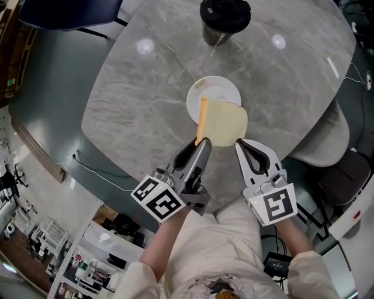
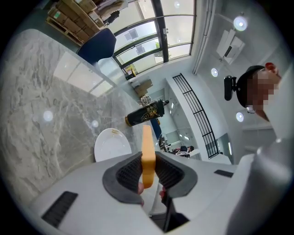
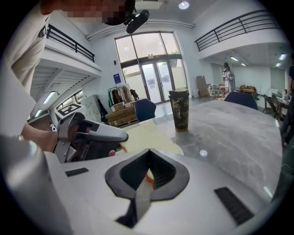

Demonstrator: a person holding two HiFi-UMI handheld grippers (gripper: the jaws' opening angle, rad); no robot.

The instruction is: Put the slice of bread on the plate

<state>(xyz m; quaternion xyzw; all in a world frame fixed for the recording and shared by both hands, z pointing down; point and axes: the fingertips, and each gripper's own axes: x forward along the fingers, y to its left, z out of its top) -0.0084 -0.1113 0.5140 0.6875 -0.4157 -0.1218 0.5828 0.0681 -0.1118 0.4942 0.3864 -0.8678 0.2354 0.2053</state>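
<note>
A pale slice of bread with an orange crust hangs flat over the near right part of the white plate on the grey marble table. My left gripper is shut on the slice's left crust; in the left gripper view the slice of bread stands edge-on between the pads, with the plate beyond. My right gripper meets the slice's near right corner. In the right gripper view its jaws are closed with a sliver of orange crust between them, and the slice of bread spreads out ahead.
A dark tumbler stands on the far side of the table, behind the plate. A blue chair is at the far left and a grey chair at the right edge. The table's near edge runs just under my grippers.
</note>
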